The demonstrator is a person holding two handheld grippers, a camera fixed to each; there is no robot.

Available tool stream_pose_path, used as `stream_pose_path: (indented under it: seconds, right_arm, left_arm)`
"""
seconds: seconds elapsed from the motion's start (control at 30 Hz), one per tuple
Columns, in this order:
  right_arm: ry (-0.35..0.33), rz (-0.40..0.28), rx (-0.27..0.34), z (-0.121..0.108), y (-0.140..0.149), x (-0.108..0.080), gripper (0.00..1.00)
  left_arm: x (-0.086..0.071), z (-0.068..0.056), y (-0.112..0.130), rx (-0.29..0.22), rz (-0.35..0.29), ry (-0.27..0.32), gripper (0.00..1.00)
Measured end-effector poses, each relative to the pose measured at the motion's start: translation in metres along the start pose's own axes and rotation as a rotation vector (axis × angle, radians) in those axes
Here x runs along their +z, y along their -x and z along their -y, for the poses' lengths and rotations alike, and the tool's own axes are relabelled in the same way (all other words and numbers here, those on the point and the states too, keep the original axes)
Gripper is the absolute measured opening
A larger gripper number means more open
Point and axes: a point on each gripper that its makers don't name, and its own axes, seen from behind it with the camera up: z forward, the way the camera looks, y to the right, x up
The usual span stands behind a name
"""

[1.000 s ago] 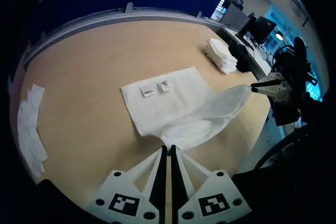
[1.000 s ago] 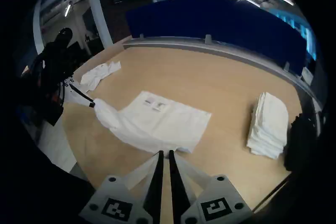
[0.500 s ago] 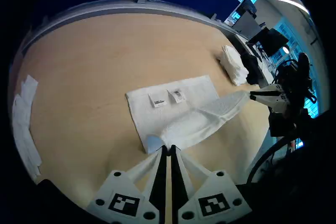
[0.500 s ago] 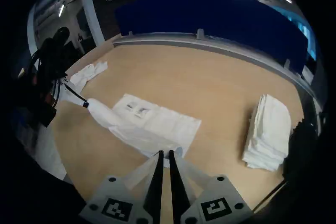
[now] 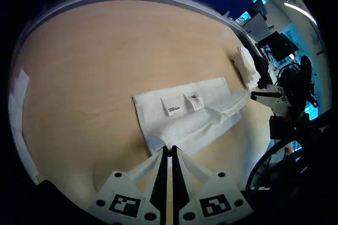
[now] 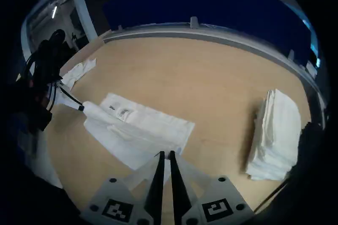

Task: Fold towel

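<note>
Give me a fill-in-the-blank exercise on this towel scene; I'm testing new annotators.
The towel shows ___ tags on its upper face.
The left gripper and right gripper are each shut on a ___ of the towel.
In the right gripper view, the stack of folded towels lies to the ___ of the towel.
Missing words: two; corner; right.

I count one towel (image 5: 186, 117), two tags (image 5: 172, 107) on it, one stack of folded towels (image 6: 274, 132), one loose cloth heap (image 6: 78, 71) (pieces uncountable), one table (image 6: 211, 73), one blue partition (image 6: 211, 9), plus the two I'm driving: left gripper (image 5: 167, 153), right gripper (image 6: 163, 155).
</note>
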Motion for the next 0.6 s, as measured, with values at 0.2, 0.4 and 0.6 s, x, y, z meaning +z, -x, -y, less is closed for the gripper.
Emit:
stream_pose_path:
  seconds: [0.2, 0.4, 0.6]
  right_arm:
    - [0.005, 0.002, 0.015, -0.007, -0.002, 0.012, 0.1]
    - [0.006, 0.003, 0.022, -0.01, -0.001, 0.022, 0.1]
    - [0.012, 0.003, 0.02, -0.012, -0.001, 0.027, 0.1]
  left_arm:
    - [0.011, 0.009, -0.007, -0.009, 0.007, 0.005, 0.07]
    - [0.021, 0.018, -0.009, 0.005, 0.018, -0.007, 0.07]
    - [0.025, 0.022, -0.011, 0.027, 0.023, -0.017, 0.07]
